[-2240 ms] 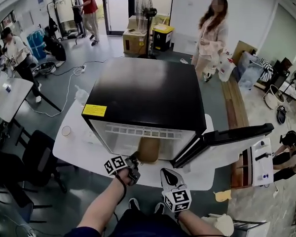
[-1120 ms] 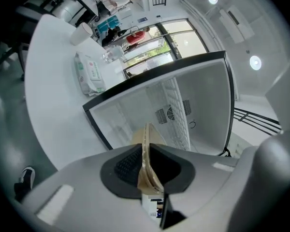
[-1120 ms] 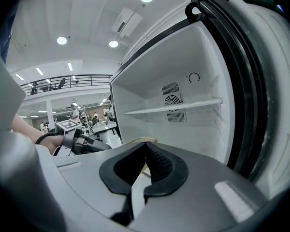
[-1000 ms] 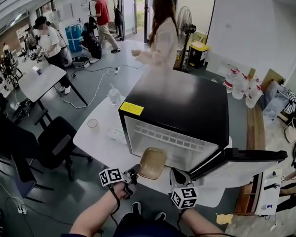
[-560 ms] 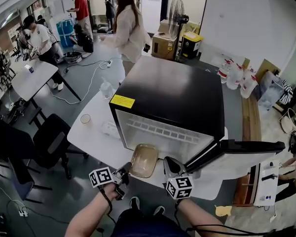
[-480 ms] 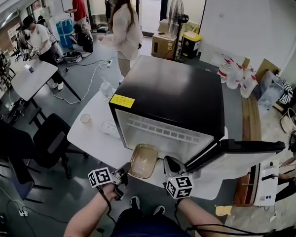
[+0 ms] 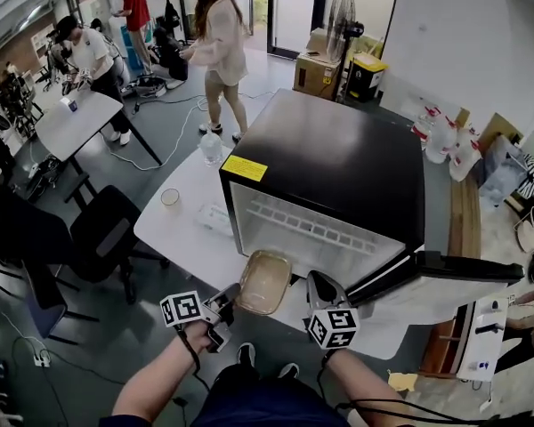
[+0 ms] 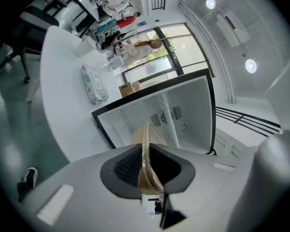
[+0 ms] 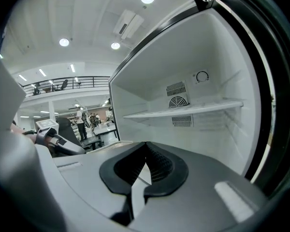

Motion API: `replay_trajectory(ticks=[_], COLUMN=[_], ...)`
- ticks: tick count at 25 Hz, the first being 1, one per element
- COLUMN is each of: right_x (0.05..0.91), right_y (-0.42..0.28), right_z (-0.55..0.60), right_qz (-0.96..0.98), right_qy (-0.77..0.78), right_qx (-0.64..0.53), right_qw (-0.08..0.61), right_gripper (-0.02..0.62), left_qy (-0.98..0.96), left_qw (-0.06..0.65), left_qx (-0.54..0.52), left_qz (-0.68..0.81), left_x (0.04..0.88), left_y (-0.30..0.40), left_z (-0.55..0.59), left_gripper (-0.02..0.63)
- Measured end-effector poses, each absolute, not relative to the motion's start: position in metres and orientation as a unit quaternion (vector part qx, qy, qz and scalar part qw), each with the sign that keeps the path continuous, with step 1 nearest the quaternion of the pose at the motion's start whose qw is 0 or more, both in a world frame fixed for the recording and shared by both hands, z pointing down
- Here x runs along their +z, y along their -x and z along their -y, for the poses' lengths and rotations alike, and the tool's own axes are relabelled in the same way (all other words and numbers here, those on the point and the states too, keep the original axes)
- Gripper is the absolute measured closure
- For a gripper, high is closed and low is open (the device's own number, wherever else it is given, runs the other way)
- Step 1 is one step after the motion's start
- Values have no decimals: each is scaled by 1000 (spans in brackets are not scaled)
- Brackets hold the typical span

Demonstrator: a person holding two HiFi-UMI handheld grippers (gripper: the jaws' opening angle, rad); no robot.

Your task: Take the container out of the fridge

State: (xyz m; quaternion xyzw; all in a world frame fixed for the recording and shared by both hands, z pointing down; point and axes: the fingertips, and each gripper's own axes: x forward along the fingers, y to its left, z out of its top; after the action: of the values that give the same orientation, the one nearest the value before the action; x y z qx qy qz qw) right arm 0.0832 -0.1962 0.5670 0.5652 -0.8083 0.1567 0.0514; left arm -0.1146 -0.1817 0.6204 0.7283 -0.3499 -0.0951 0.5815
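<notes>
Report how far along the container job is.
Done: the fridge door stands open, and the container looks clear of the fridge, just in front of its opening. In hand: the left claw grips its rim; the right claw is shut and empty. Left: probably only setting it on the table.

A grey floor (image 7: 267, 78) spreads under the white worktop (image 7: 182, 243). A black office chair (image 7: 102, 238) stands at 9 o'clock and a second white table (image 7: 76, 123) at 10 o'clock. At 12 o'clock a standing fan (image 7: 343, 16) and a cardboard box (image 7: 316, 74) sit beside glass doors (image 7: 289, 7). A white wall (image 7: 454, 34) fills 1 o'clock. Round ceiling lights (image 8: 210, 3) glow overhead.
</notes>
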Motion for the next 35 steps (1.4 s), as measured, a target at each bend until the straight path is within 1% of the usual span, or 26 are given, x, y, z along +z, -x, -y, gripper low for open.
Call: replay_trajectory(ticks=[22,35], right_x=[570,569], right_y=[-65,-59], right_z=[200,198], right_qz=[816,817], right_qy=[-554,-553], right_qx=[157,155], right_qw=[58,62], right_gripper=[588,589], left_qy=[-731,-731], left_qw=[570,574], left_qx=[-85,-84], left_qz=[365,360], left_x=[609,612], left_y=[165,166], left_z=[137,135], left_gripper=[555,555])
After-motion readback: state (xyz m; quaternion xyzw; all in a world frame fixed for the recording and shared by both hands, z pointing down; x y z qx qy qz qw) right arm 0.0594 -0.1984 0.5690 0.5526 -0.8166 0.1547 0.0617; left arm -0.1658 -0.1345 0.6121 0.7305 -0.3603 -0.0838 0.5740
